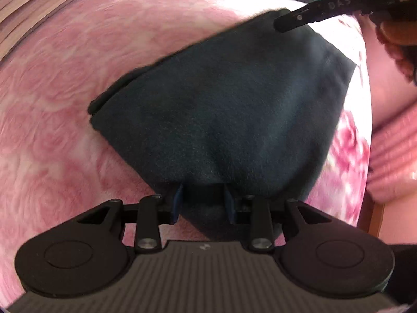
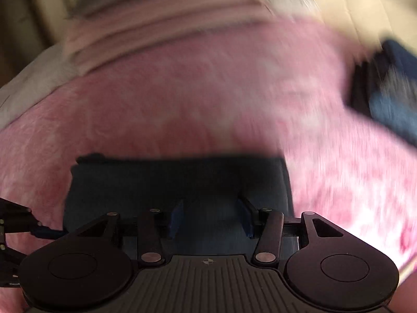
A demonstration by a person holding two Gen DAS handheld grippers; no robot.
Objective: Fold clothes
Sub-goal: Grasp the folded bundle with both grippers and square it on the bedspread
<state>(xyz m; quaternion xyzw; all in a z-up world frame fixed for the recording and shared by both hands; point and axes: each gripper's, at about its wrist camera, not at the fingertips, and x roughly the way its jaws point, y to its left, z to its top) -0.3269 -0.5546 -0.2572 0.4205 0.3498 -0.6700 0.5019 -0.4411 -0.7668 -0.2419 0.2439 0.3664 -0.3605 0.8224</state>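
A dark navy folded garment (image 1: pixel 229 104) lies on a pink rose-patterned blanket (image 1: pixel 65 83). My left gripper (image 1: pixel 203 203) is open, its blue-padded fingers at the garment's near edge, with cloth bulging between them. My right gripper (image 2: pixel 211 219) is open, low over the same garment (image 2: pixel 177 182), which fills the space in front of its fingers. The right gripper's black finger (image 1: pixel 312 17) also shows in the left wrist view at the garment's far corner. The right wrist view is motion-blurred.
More blue and dark clothes (image 2: pixel 385 86) lie on the blanket at the right. A pale pink folded cloth (image 2: pixel 156 31) lies at the far side. A ribbed pink cushion (image 1: pixel 391 161) sits at the right. The left gripper's arm (image 2: pixel 15 224) shows at the left edge.
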